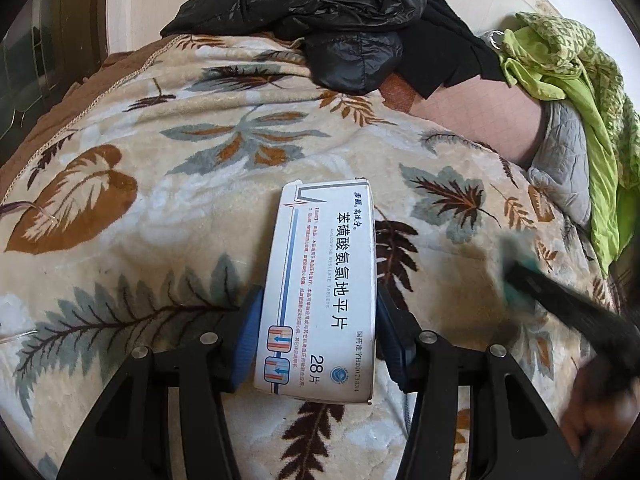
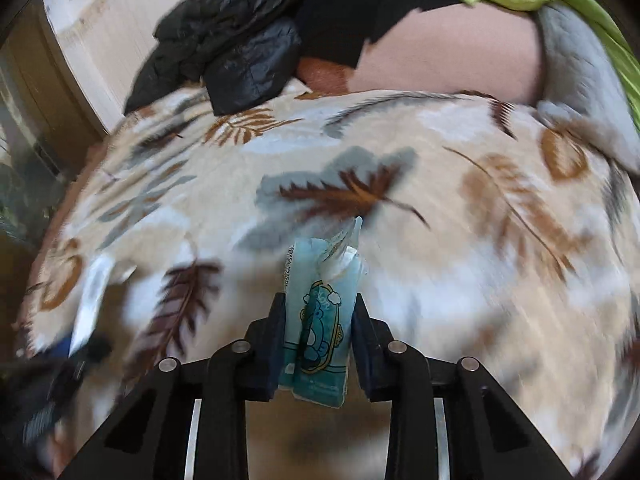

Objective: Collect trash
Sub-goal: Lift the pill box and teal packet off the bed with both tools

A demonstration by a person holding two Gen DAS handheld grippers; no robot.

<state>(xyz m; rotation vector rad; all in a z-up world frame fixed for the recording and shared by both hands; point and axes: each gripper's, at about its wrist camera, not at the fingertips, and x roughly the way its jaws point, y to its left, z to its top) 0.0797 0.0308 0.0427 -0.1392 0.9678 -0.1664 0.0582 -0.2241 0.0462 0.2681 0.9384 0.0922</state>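
Leaf-patterned blanket (image 1: 168,216): cream plush with brown, rust and grey-blue leaves, spread over the bed and filling most of both views. Black puffer jacket (image 1: 320,12): crumpled at the far edge of the blanket, a quilted sleeve lying forward onto the leaf print. Pink sheet (image 1: 476,120): bare patch beyond the blanket on the far right, partly overlapped by black cloth. Green cloth (image 1: 576,92): lime and patterned fabric heaped at the far right, hanging down over a grey quilted pad (image 1: 560,160). Medicine box (image 1: 320,292): white carton with blue and red stripes, Chinese print and "28" on its face, held lengthwise above the blanket, its far end pointing away from the camera. Left gripper (image 1: 318,328): black frame with blue pads, closed onto the two long sides of the medicine box, one pad pressed to each side. Right gripper (image 2: 316,340): black frame, fingers drawn narrowly together and clamping the tissue packet from both sides; in the left wrist view it appears only as a motion-blurred dark bar at the right. Tissue packet (image 2: 320,320): small pale-blue soft pack with a cartoon bear, crinkled clear film at its far end, held upright between the right fingers over the blanket; right wrist view is blurred.
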